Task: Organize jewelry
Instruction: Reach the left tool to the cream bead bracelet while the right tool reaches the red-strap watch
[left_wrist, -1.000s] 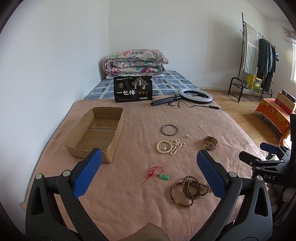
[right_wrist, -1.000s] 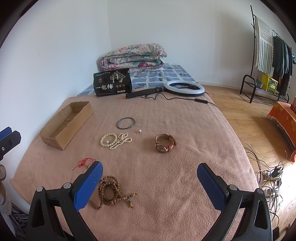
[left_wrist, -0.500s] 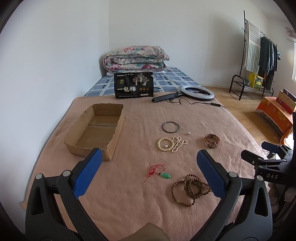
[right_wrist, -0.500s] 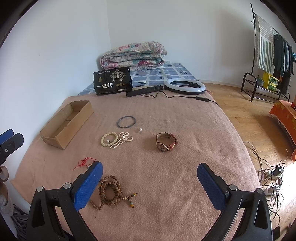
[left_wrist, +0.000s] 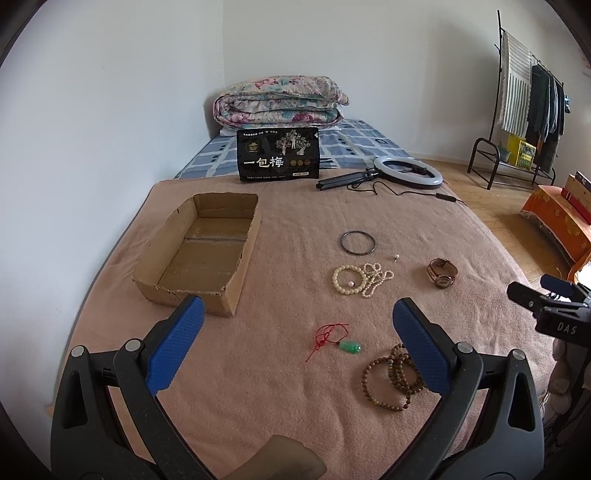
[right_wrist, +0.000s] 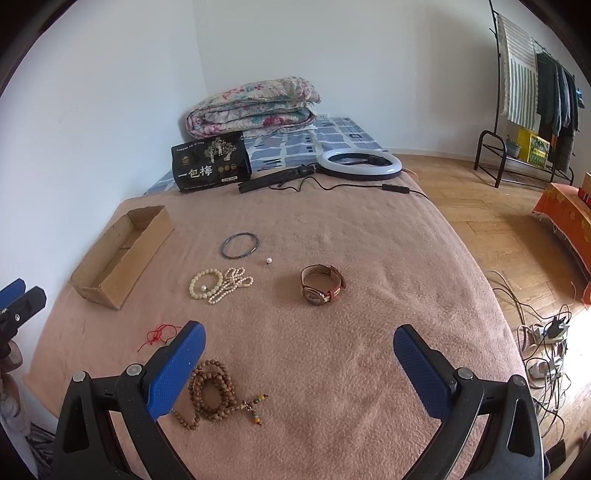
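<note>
**Both grippers wide over the bed, jewelry loose on the blanket**

Well apart, the blue fingers (left_wrist: 176, 345) of the left gripper (left_wrist: 295, 332) hold nothing and hang over the pink blanket (left_wrist: 258, 387) on the bed. Between them, a little ahead, lies the green pendant on a red cord (left_wrist: 349, 346). Just inside the right-hand finger, partly hidden by it, is the coil of brown wooden beads (left_wrist: 391, 380). Farther ahead sit the white bead bracelets (left_wrist: 360, 278), then a tiny pearl stud (left_wrist: 396, 256) and the dark bangle (left_wrist: 357, 242). Ahead of the right-hand finger lies the brown-strap watch (left_wrist: 442, 273). Just ahead of the left-hand finger is the open cardboard box (left_wrist: 236, 273); its brown floor is bare, with nothing inside.

Equally wide and holding nothing, the right gripper (right_wrist: 299, 336) has the wooden beads (right_wrist: 212, 391) just inside its left-hand finger (right_wrist: 177, 373), with the red cord (right_wrist: 159, 334) peeking out beyond that finger. Ahead, between the fingers, the watch (right_wrist: 322, 283) lies on its side.

Beyond the jewelry, at the blanket's far edge, stand a black snack bag (left_wrist: 277, 154) and a ring light (left_wrist: 408, 172) with its cable; behind them rests a folded floral quilt (left_wrist: 279, 101).
</note>
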